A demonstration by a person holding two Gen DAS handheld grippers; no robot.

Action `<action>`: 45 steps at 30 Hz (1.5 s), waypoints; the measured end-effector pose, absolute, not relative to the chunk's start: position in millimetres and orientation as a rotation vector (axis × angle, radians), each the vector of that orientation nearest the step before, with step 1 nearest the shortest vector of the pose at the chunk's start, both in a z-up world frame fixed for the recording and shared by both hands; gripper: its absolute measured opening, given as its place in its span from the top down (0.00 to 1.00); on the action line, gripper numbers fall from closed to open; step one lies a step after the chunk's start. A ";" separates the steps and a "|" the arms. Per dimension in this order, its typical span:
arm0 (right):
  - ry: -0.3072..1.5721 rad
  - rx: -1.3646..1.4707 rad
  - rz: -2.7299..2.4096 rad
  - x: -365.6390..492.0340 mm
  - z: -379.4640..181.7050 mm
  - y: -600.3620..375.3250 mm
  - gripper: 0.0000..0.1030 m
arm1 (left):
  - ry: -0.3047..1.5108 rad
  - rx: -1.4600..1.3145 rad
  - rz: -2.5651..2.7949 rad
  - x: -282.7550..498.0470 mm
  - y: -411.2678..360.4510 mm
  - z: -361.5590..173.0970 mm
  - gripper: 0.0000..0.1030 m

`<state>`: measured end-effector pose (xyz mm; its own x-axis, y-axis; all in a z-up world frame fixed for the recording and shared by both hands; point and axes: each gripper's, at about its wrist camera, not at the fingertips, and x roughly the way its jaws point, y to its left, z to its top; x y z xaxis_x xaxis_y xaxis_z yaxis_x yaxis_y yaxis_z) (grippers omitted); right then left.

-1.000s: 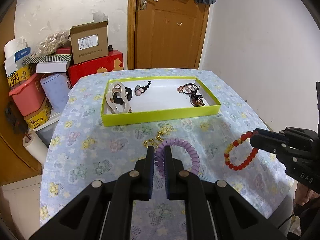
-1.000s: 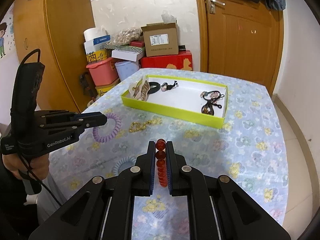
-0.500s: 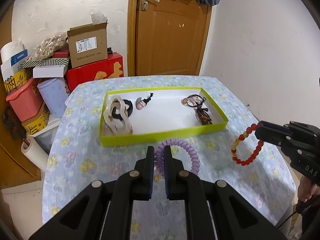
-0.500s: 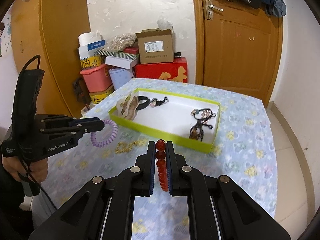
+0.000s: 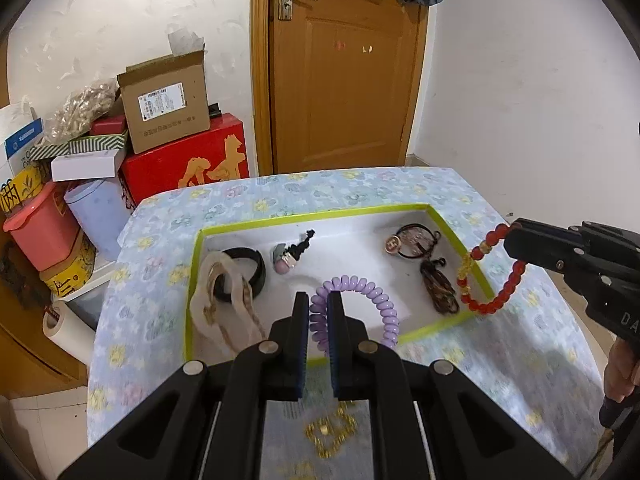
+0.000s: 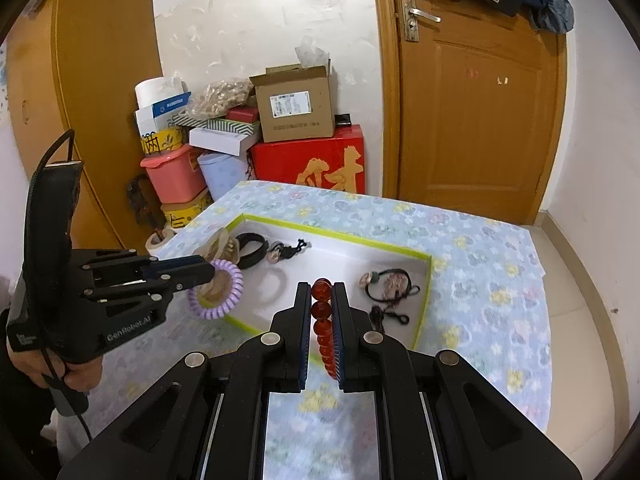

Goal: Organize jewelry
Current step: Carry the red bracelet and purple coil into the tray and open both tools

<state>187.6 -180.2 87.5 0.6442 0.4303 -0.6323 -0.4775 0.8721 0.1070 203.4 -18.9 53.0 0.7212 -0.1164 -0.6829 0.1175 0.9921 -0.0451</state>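
My left gripper (image 5: 318, 304) hid the near stretch of the purple coil band (image 5: 384, 304) between its fingers, and my gripper's body covered the near rim of the green-edged tray (image 5: 460, 240) and part of the cream scrunchie (image 5: 212, 300). A gold chain (image 5: 330, 436) on the table (image 5: 160, 216) below was smeared by blur, its links too vague to make out. From the right wrist, the lower beads of the red bracelet (image 6: 322, 312) vanished between my right gripper (image 6: 321, 300) fingers. My hand (image 5: 620, 372) was cut by the picture's edge. The dark pieces (image 6: 388, 284) in the tray were too small to tell apart.
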 end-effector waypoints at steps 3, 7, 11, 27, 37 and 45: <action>0.715 -0.070 0.523 199.4 80.3 -175.8 0.90 | 0.769 0.000 -0.124 216.4 -18.0 46.4 0.91; 0.751 -0.052 0.531 214.0 64.0 -171.6 0.90 | 0.792 0.000 -0.119 230.5 -17.2 35.8 0.91; 0.802 -0.037 0.523 225.4 42.5 -174.2 0.90 | 0.818 0.004 -0.112 239.1 -17.8 23.1 0.91; 0.901 -0.004 0.445 236.7 8.0 -201.9 0.89 | 0.900 0.017 -0.078 251.9 -23.3 -10.1 0.90; 0.882 -0.039 0.448 221.5 14.4 -200.6 0.79 | 0.877 -0.010 -0.073 239.3 -16.6 -2.8 0.78; 0.836 -0.030 0.450 190.5 34.1 -203.3 0.75 | 0.821 -0.040 -0.079 209.8 -11.3 20.5 0.74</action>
<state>190.5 -203.3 34.1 0.5819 0.3738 -0.7222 -0.3971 0.9056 0.1488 209.8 -11.3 20.5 0.6790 -0.0853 -0.7291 0.0547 0.9963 -0.0657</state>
